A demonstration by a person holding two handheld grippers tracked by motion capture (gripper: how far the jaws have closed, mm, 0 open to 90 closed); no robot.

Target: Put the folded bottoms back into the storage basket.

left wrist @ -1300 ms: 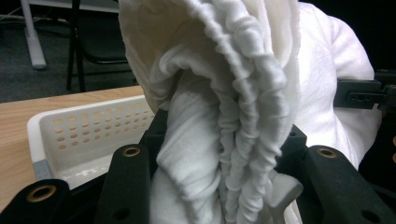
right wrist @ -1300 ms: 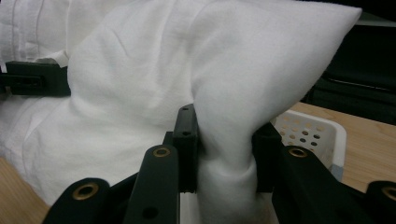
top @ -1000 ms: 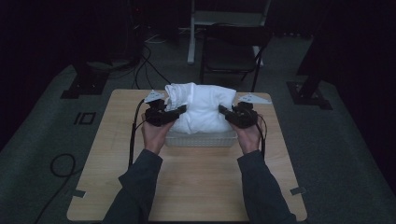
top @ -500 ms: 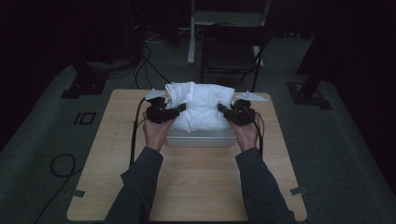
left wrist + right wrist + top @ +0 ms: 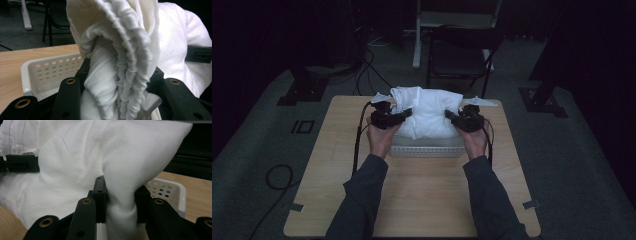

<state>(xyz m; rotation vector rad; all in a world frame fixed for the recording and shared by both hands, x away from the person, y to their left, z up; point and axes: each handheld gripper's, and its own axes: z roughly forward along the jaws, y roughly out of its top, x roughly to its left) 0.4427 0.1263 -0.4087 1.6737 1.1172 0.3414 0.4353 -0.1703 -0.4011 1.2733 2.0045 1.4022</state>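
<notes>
You had both grippers, left gripper (image 5: 404, 116) and right gripper (image 5: 452, 116), pinching the white cloth (image 5: 429, 112) over the basket (image 5: 427, 150) (not yet lowered in).

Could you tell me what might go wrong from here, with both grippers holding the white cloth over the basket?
1. The left gripper pinches only a gathered edge of the white cloth, so a fold may slip free.
2. The right gripper clamps one corner; uneven pulling could drag the bundle sideways.
3. Cloth overhangs the white perforated basket and may snag its rim or spill onto the wooden table.
</notes>
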